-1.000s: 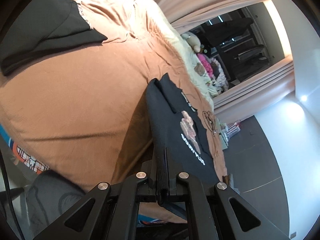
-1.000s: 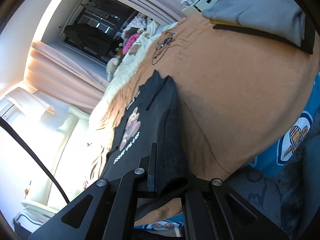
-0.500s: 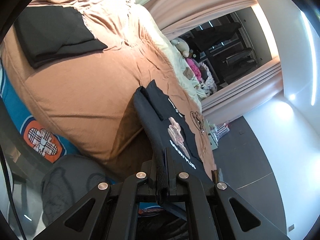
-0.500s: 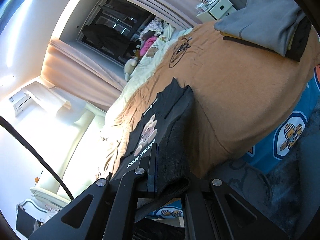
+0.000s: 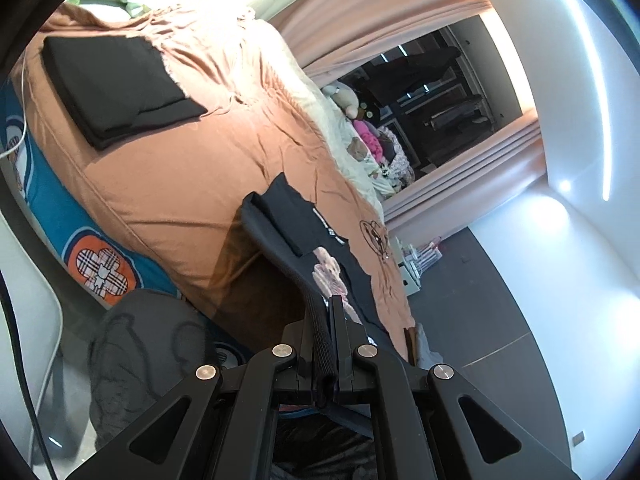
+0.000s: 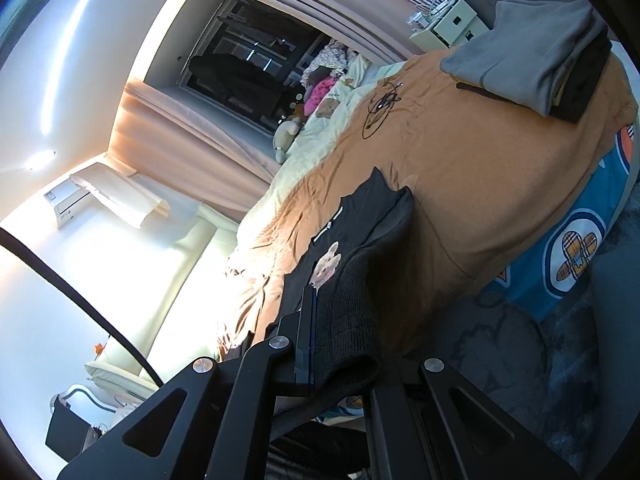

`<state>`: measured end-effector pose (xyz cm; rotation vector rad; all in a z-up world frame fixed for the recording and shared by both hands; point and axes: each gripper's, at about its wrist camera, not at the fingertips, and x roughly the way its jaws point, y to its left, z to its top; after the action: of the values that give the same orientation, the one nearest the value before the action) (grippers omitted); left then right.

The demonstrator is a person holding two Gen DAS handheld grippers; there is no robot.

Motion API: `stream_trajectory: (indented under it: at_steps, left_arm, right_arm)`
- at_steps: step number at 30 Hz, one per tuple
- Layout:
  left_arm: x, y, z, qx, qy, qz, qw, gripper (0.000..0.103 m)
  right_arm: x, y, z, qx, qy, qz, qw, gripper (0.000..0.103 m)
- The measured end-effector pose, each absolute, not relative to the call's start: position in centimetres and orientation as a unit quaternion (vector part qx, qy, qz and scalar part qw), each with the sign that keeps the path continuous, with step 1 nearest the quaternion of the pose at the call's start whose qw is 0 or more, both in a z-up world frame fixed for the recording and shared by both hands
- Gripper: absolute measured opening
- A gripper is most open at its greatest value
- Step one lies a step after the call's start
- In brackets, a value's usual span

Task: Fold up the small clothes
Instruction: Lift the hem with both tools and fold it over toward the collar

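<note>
While each tool, left (image 5: 325, 344) and right (image 6: 320, 344), pinches a ribbed edge of the black shirt (image 5: 320, 256), the shirt stretches out over the orange bed cover (image 5: 180, 184).
</note>
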<state>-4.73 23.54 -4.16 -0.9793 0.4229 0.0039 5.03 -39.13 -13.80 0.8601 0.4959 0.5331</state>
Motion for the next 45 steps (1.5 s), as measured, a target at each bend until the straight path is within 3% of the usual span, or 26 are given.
stream_trajectory:
  at_steps: [11,25,32,45]
  left_arm:
    - [1.8,25.6,-0.6,-0.445,0.193,-0.001,0.875,0.004]
    - [22.3,31.6,3.6,-0.396,0.241,0.033,0.885,0.004]
    - [31.1,33.7,1.5,-0.38,0.286,0.056,0.878,0.004]
    - [44.6,37.1,-7.4,-0.371,0.377,0.099,0.843,0.004]
  right_arm:
    - [15.1,-38.7,-10.8,0.384,0.228,0.265,0.855,0.0]
    - [37.4,-32.4,-4.8,0.337,0.265,0.238,0.871,0.0]
    - [46.5,-28.7,-5.5,0.322,0.308,0.205,0.871,0.0]
    - [60.0,-22.4,-7.5,0.289,0.38,0.148,0.866,0.0]
